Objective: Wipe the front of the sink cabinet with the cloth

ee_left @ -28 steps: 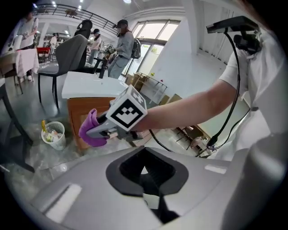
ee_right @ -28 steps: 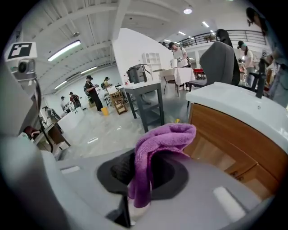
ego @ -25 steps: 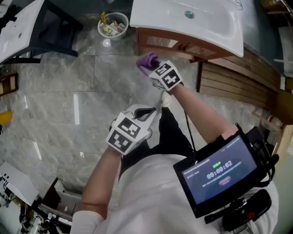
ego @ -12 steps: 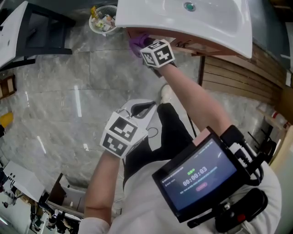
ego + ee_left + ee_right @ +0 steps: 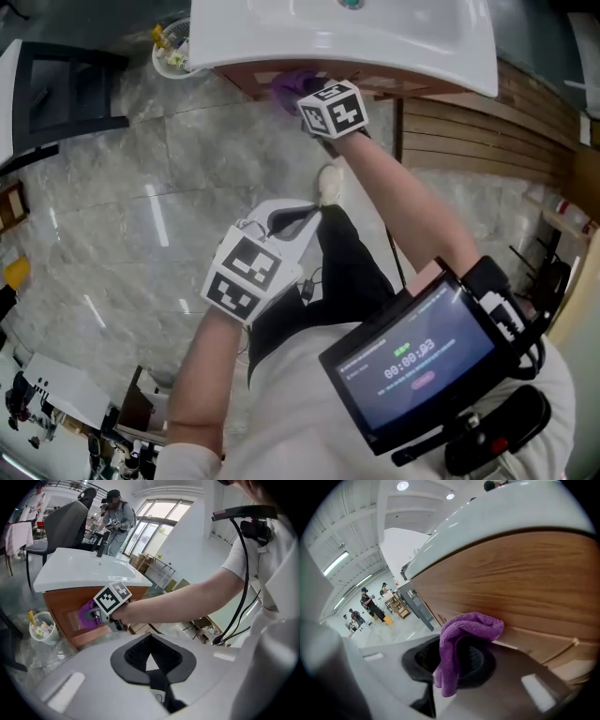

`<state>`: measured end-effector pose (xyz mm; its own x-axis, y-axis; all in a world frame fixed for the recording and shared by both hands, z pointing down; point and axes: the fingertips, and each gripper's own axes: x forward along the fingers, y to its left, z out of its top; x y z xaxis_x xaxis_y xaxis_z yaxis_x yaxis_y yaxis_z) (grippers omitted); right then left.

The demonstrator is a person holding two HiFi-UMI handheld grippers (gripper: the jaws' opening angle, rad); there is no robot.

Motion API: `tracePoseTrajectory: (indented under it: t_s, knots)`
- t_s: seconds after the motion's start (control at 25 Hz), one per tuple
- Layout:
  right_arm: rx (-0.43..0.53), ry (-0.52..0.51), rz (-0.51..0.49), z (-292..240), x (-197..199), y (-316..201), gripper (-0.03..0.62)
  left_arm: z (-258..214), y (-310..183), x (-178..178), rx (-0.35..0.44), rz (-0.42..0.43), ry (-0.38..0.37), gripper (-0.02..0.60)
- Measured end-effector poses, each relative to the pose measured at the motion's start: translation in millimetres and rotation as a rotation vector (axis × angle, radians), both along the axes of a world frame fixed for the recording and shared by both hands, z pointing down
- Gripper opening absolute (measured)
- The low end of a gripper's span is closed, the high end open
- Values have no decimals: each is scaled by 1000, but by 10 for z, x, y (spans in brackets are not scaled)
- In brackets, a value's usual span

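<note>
A single white rectangular basin (image 5: 394, 33) tops the brown wooden sink cabinet (image 5: 520, 578), which stands on a grey marble-tile floor (image 5: 112, 206). The right gripper (image 5: 314, 103) is clenched on one purple terry cloth (image 5: 461, 639), whose folded top presses against the cabinet front just under the basin rim. The left gripper (image 5: 152, 667) hangs well back near the person's legs, its jaws together with nothing between them. One white mesh waste basket (image 5: 42, 627) beside the cabinet holds scraps of litter. A chest-mounted black screen (image 5: 403, 361) shows a timer, its digits too blurred to read.
</note>
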<state>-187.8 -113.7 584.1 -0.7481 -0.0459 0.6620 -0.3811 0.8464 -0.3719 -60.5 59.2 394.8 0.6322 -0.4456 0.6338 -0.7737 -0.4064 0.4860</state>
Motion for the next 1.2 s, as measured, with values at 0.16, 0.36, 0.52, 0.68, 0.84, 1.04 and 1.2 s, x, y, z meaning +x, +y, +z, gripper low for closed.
tracePoseTrajectory:
  t_s: [0.16,0.36,0.52,0.68,0.84,1.04,1.2]
  knots:
    - [5,10,39,13,325,-169,72,16,-108,179,0,48,3,5]
    - [5,9,73,38,864,-472,72,77,-343,562,-12,94,3,5]
    - [4,9,105,10,1051,-567,72,112,-377,584,-19,129,3,5]
    - [13,24,133,58,1257,-626,72,204,-375,597,-26,158,-4,5]
    - [13,39,169,90,1402,-687,72,255,-385,544,-37,181,-7,5]
    - [19,58,199,45,2064,-972,72,199,-613,958,-44,208,-21,5]
    - [28,87,232,99,2520,-1178,72,224,-723,1158,-45,220,-20,5]
